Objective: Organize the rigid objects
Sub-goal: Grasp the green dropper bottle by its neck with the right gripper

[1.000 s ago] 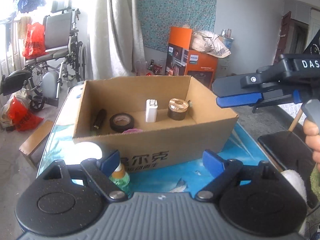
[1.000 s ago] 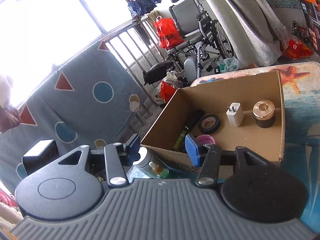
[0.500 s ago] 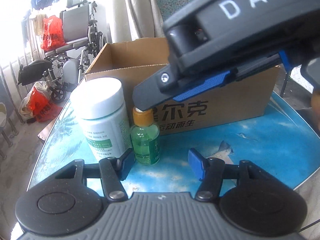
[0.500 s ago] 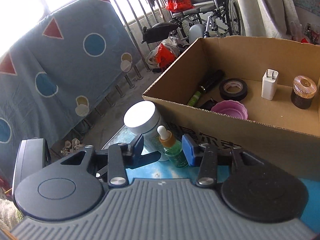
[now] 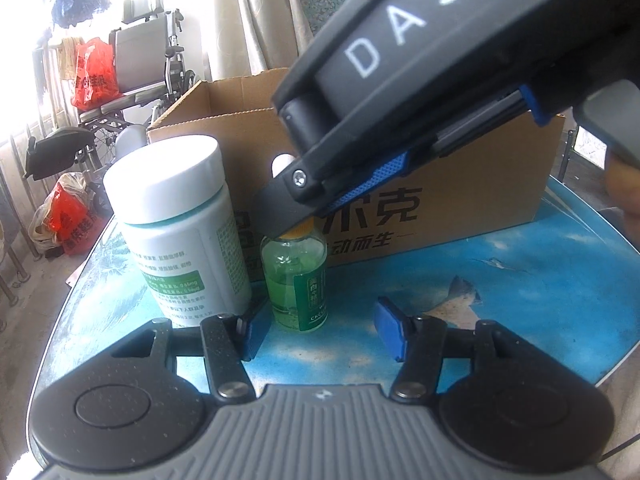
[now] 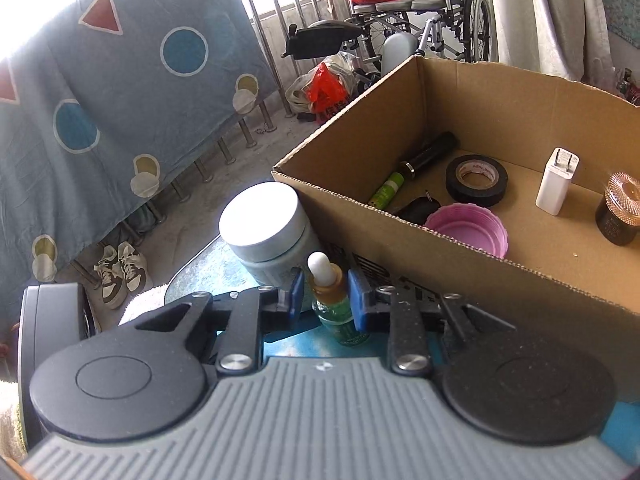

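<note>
A small green dropper bottle (image 5: 298,280) with an orange collar and white bulb stands on the blue tabletop (image 5: 480,280) in front of the cardboard box (image 5: 480,184). My right gripper (image 6: 325,298) comes down from the upper right, its jaws closing on the bottle's neck (image 6: 326,280), with both blue pads against the collar. Beside it on the left stands a white-capped bottle (image 5: 176,216). My left gripper (image 5: 320,332) is open low over the table. The dropper bottle stands just ahead of its pads, untouched.
The box (image 6: 400,216) holds black tape (image 6: 476,178), a white charger (image 6: 556,184), a gold-lidded jar (image 6: 620,212), a pink lid (image 6: 468,232), a flashlight (image 6: 430,152). Beyond the table's left edge are a wheelchair (image 6: 420,12), red bags, a patterned sheet and shoes (image 6: 120,272).
My right gripper swung down across the left view and narrowed its jaws onto the dropper bottle's neck. My left gripper sank towards the table and its jaws drew closer together.
</note>
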Demonstrator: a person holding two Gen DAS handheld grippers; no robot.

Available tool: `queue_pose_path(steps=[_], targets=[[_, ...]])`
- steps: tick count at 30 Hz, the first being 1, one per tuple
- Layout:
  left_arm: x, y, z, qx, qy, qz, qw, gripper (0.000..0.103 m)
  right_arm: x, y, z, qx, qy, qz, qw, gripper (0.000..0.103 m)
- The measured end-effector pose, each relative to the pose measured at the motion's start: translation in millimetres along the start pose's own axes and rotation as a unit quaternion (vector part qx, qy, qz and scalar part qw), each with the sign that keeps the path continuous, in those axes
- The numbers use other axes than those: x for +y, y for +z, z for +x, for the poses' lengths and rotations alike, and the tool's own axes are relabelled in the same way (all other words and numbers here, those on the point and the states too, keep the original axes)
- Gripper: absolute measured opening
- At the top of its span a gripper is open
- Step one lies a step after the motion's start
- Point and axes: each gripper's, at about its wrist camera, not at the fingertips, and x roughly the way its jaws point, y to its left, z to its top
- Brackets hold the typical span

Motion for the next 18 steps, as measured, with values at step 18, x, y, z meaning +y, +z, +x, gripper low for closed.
queue_pose_path(steps=[18], targets=[[-46.6,-3.0,-4.4,0.004,-0.108,0.077,0.9911,0.058,-42.4,-44.8,-55.6,-0.008,-0.063,0.077,0.995,0.024]])
